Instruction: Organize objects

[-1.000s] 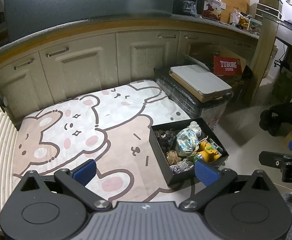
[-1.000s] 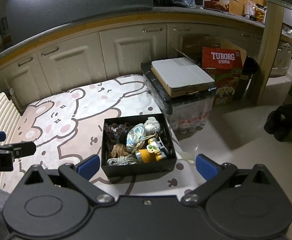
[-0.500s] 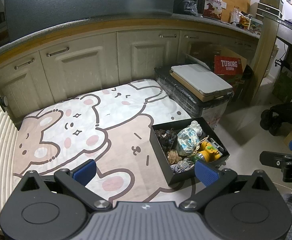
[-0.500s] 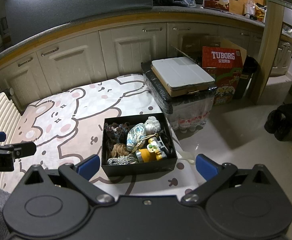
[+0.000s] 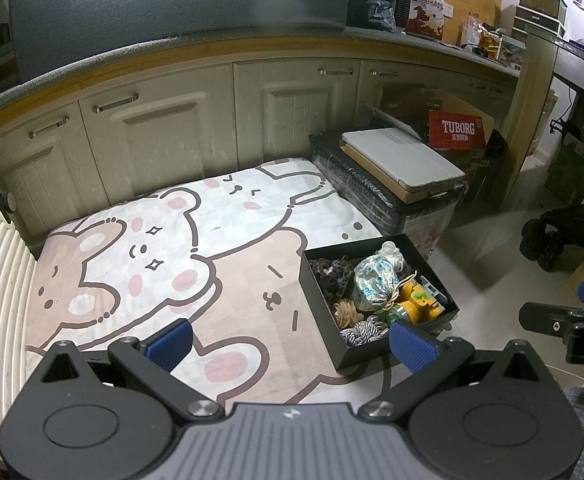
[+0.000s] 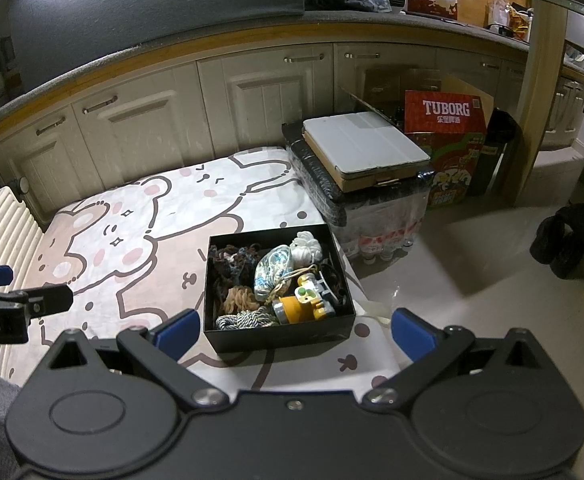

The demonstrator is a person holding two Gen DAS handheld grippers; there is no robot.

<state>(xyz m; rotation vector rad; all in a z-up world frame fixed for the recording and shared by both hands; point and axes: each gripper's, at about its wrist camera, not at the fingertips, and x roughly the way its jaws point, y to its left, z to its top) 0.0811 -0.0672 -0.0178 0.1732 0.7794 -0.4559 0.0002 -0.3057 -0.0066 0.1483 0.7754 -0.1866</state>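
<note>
Both held wide apart and empty: left gripper (image 5: 289,342) and right gripper (image 6: 292,330), each raised above the printed bear-pattern floor mat (image 5: 163,248), probably to keep the whole scene in sight. Just ahead of the right gripper, between its blue finger pads (image 6: 177,330), an open black rectangular cardboard box (image 6: 277,330) near the mat's edge; ahead and to the right of the left gripper in the other view. Inside, crowded together: a yellow plastic toy (image 6: 304,306), a blue-and-white patterned cloth pouch (image 6: 271,270), a white yarn ball (image 6: 306,246), a grey-white twisted rope (image 6: 247,318), a dark crocheted piece (image 6: 227,260). All loose things gathered in one container, none seen on the mat. Fitting for a sorted result, and equally for a box waiting to be unpacked; impossible to decide from this.
</note>
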